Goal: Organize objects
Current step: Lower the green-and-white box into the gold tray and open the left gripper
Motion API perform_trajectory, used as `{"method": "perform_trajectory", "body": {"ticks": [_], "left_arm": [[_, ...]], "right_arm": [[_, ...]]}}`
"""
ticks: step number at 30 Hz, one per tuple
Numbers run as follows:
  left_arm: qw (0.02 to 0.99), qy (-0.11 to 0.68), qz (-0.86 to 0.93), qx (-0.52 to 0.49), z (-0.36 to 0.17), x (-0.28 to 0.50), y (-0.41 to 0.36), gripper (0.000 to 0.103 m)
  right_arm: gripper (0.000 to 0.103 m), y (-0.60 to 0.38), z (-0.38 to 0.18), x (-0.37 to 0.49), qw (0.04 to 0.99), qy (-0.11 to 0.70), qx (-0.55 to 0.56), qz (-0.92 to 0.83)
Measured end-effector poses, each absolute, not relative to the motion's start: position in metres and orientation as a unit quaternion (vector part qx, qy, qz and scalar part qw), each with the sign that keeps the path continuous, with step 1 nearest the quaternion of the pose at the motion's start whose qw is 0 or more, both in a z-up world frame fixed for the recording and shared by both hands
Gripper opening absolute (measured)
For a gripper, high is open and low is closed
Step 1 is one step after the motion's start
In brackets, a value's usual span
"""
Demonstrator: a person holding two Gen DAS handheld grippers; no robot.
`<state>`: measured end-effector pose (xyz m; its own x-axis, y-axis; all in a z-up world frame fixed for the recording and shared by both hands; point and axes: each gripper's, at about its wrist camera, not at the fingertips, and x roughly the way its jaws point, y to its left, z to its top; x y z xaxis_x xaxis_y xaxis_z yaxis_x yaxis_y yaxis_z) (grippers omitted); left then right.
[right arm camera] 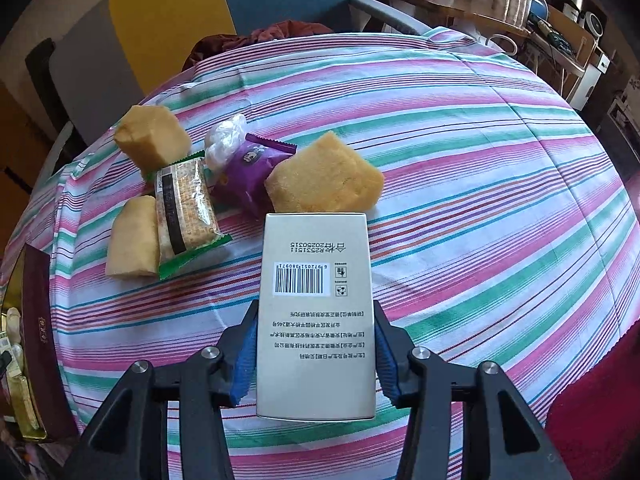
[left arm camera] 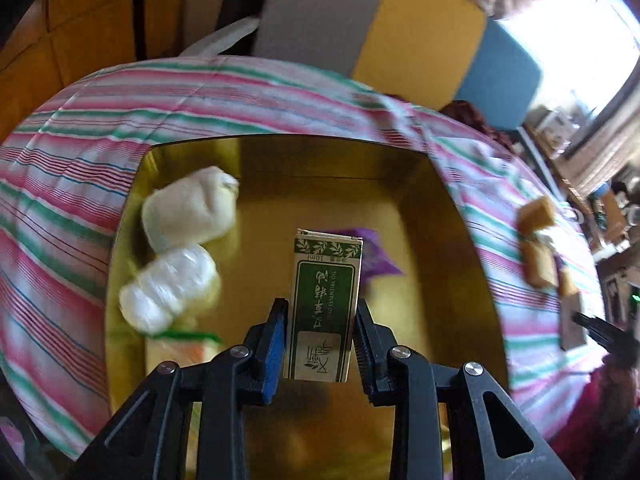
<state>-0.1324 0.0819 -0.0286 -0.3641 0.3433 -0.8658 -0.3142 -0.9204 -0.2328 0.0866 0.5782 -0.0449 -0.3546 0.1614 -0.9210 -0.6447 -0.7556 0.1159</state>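
Between left gripper (left arm camera: 320, 312) pads, green essential-oil box (left arm camera: 325, 304) clamped over gold tray (left arm camera: 460, 248): lower upright beside purple packet (left arm camera: 376, 256) before release; right gripper (right arm camera: 316, 320) clamped on grey carton (right arm camera: 316, 312).

purple packet (left arm camera: 376, 256) half hidden (behind green box (left arm camera: 324, 308)).

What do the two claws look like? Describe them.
Both match. The left claw and right claw have black angular frames with triangular cut-outs, round silver bolt heads at the joints, and blue pads on black ribbed fingers. No cables, markings or sleeves show.
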Motion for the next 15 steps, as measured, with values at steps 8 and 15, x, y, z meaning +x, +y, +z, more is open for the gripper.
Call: {"method": "perform_trajectory", "body": {"ticks": [8, 15], "left_arm": [[0.159, 0.015, 0.825, -0.543, -0.052, -0.182, 0.100, 0.032], [0.135, 0.029, 0.823, -0.552, -0.063, -0.209, 0.108, 0.031]], "right_arm": [[0.050, 0.579, -0.046, 0.086, 0.255, 0.242, -0.506, 0.787], [0.050, 0.579, -0.047, 0.084, 0.254, 0.242, -0.506, 0.788]]}}
